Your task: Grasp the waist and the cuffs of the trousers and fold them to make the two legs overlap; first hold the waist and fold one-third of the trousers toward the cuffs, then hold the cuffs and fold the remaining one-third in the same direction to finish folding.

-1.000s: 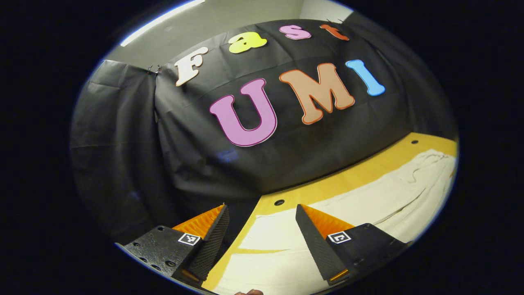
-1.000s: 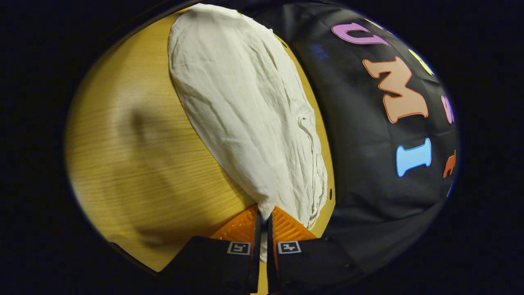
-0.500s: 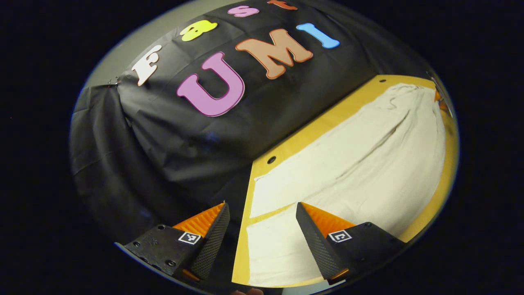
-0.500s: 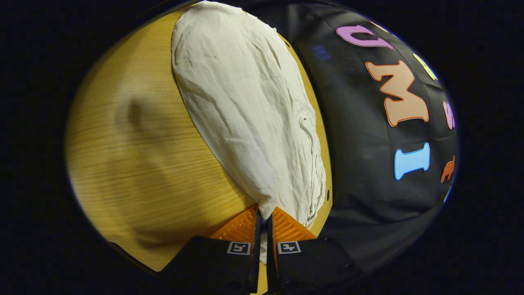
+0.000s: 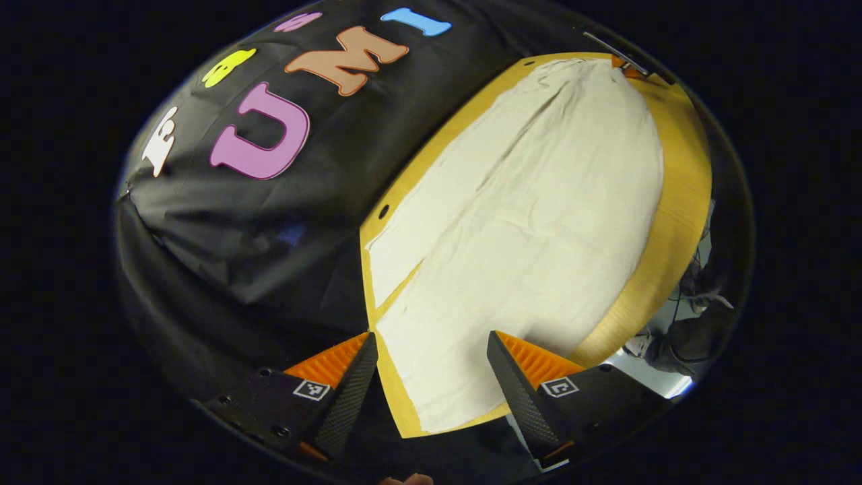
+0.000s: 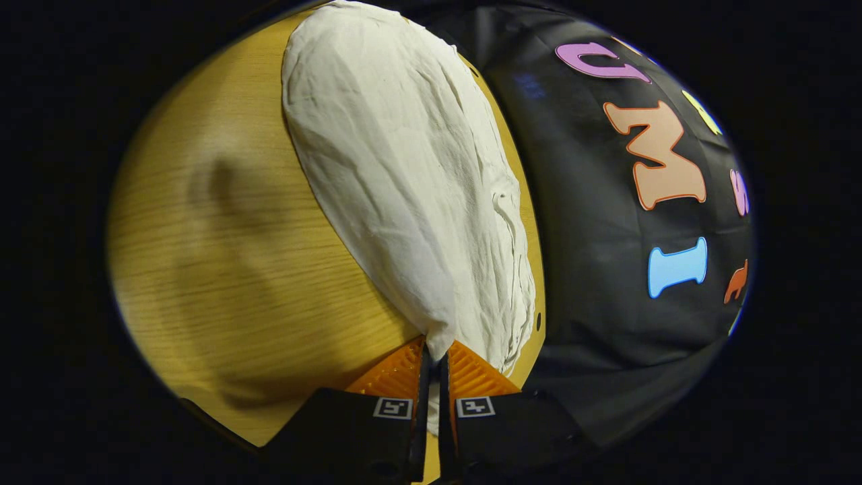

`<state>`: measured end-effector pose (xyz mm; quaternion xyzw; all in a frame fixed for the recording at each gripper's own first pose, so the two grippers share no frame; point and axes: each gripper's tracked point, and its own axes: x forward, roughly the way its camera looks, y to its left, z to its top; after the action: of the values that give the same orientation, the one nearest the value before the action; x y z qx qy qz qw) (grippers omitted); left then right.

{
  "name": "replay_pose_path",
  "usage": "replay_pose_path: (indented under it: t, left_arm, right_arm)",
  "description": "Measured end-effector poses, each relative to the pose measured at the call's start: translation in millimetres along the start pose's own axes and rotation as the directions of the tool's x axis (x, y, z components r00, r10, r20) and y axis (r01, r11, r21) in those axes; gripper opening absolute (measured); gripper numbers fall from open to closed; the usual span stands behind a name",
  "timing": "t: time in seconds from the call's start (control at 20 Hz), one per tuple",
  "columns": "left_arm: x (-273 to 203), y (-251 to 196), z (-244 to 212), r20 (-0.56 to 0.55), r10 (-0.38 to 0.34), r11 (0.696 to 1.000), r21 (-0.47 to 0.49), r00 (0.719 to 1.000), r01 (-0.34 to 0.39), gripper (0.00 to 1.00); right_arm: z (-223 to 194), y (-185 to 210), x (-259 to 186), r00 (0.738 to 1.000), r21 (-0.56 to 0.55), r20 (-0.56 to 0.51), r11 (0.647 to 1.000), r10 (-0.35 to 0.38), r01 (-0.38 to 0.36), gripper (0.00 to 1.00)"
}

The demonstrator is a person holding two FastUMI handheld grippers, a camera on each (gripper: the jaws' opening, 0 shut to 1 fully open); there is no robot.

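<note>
Swung downward and toward the table since a second ago, left gripper view now taking in almost the full length of the trousers, where before mostly booth wall showed; right gripper view hardly changed. Pale trousers spread flat along the far side of the table, both legs side by side with a thin strip of wood between them near the cuffs. Right gripper pinched tight on the corner of the cloth at its end, apparently the waist, fabric bunched between both fingers. Left gripper spread wide, hovering just over the nearer leg's cuff, gripping nothing yet. Step in hand, by the look of it: the very first one, taking hold of waist and cuffs before laying one leg over the other. Next move calls for lowering onto the cuff edge and closing on one layer of cloth. Around: black booth wall close behind, table edge just beside the cuff, small holes in the tabletop; little room past the cuff.
</note>
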<state>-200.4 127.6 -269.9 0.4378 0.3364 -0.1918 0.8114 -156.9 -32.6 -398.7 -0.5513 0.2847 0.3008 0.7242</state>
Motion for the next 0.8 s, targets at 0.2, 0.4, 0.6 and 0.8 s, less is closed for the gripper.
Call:
replay_pose_path:
  t: [0.2, 0.4, 0.6, 0.8]
  left_arm:
    - [-12, -22, -12, -0.028, -0.075, 0.993, 0.088, 0.997, 0.077, 1.00]
    - [-10, -34, -22, -0.064, -0.114, 0.985, 0.120, 0.991, 0.121, 0.98]
    - [-5, -40, -36, -0.112, -0.133, 0.974, 0.170, 0.985, 0.151, 0.98]
    - [0, -45, -36, -0.111, -0.141, 0.940, 0.297, 0.984, 0.168, 0.94]
  right_arm:
    - [2, -1, 1, 1.000, -0.003, 0.002, 1.000, -0.010, 0.010, 0.10]
    - [2, -1, 2, 1.000, -0.001, 0.001, 1.000, -0.014, 0.014, 0.10]
    - [3, 0, 1, 1.000, -0.006, 0.001, 1.000, -0.020, 0.020, 0.10]
    - [3, -1, 1, 1.000, -0.006, -0.002, 1.000, -0.028, 0.028, 0.10]
